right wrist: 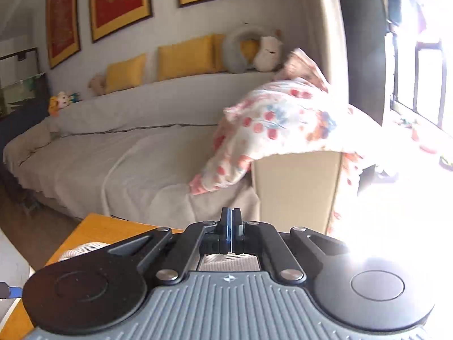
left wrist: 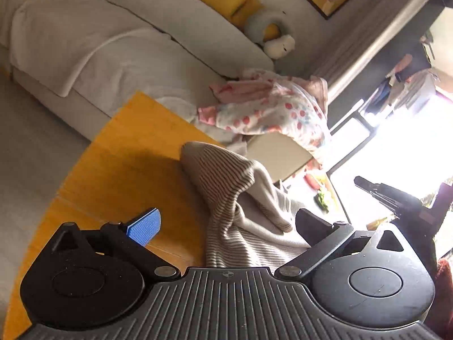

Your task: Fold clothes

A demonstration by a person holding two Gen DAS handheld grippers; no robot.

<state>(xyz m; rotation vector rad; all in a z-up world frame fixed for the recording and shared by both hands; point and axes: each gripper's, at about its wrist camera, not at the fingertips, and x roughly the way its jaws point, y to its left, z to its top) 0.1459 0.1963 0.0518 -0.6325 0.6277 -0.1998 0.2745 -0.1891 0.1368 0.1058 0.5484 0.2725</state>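
A beige striped garment (left wrist: 229,198) lies bunched on the orange table (left wrist: 127,155), one part humped up. My left gripper (left wrist: 226,222) is open just above it, the blue pad finger (left wrist: 144,226) over bare table and the other finger (left wrist: 311,223) over the cloth. My right gripper (right wrist: 231,226) is shut with its pads together. Striped cloth (right wrist: 229,263) shows under its fingers and at the lower left. I cannot tell whether it pinches the cloth. The right gripper also shows in the left wrist view (left wrist: 368,185), raised at the right.
A grey sofa (right wrist: 99,155) stands beyond the table, with yellow cushions (right wrist: 184,56) and plush toys. A floral pink garment (right wrist: 283,124) hangs over a cream box (right wrist: 297,187) by the sofa. A bright window (right wrist: 419,85) glares at the right.
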